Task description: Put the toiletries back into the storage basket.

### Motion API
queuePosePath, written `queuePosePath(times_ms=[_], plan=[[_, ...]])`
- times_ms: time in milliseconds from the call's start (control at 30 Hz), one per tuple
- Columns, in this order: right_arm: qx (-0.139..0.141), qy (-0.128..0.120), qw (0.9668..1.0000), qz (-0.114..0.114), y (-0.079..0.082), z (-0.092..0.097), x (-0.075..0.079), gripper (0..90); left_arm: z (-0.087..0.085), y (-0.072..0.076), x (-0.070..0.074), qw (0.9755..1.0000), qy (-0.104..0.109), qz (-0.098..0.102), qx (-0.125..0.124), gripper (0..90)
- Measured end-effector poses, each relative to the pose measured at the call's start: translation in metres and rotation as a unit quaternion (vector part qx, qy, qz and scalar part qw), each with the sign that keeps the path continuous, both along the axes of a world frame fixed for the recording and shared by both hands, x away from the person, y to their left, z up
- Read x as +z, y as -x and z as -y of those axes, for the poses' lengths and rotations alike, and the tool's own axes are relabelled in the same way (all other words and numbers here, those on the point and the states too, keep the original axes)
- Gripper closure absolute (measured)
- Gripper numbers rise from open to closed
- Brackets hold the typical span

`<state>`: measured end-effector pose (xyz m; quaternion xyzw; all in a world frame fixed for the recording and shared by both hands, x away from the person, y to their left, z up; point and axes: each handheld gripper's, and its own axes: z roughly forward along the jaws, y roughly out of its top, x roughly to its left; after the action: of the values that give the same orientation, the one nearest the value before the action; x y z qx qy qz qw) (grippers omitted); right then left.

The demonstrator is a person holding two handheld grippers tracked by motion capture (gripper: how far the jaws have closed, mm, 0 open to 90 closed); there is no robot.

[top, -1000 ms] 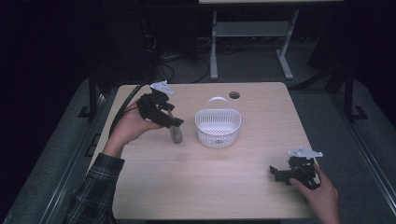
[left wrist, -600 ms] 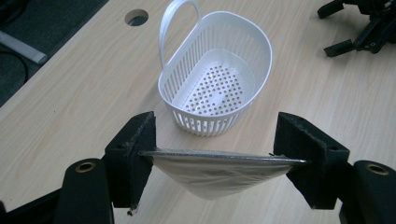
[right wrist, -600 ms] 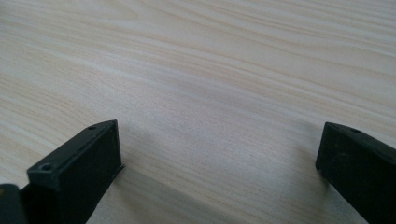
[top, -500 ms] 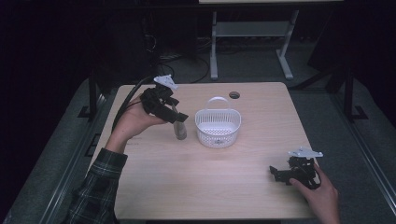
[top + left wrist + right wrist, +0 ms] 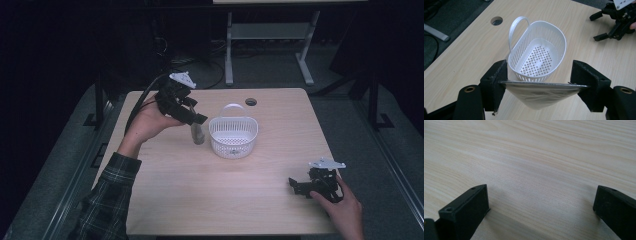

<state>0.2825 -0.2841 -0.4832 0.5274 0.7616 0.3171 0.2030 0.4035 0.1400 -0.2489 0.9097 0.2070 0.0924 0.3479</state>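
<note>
My left gripper (image 5: 196, 120) hangs above the table just left of a white perforated basket (image 5: 233, 136). It is shut on the flat top edge of a small silvery pouch (image 5: 197, 135), which dangles below the jaws. In the left gripper view the pouch (image 5: 539, 96) stretches between the two jaws of my left gripper (image 5: 539, 83), and the empty basket (image 5: 536, 57) with its upright loop handle lies right behind it. My right gripper (image 5: 296, 186) rests at the front right of the table (image 5: 200, 200). In its own view my right gripper (image 5: 541, 202) is open over bare wood.
A round cable hole (image 5: 251, 102) sits near the table's far edge behind the basket. A white frame (image 5: 270, 35) stands on the floor beyond the table. The left gripper's cable (image 5: 142, 102) trails off the far left edge.
My left gripper has risen and moved right toward the basket, carrying the pouch. The right gripper has stayed in place.
</note>
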Motion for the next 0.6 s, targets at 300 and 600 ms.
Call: queuePosePath(times_ms=[300, 600], plan=[[0.000, 0.000, 1.0000, 0.001, 0.000, 0.000, 0.000, 0.0, 0.010, -0.006, 0.004, 1.0000, 0.007, -0.001, -0.001, 29.5], [-0.001, 0.000, 1.0000, 0.001, 0.000, 0.000, 0.000, 0.0, 0.020, -0.011, 0.003, 1.0000, 0.007, -0.002, -0.001, 29.5]])
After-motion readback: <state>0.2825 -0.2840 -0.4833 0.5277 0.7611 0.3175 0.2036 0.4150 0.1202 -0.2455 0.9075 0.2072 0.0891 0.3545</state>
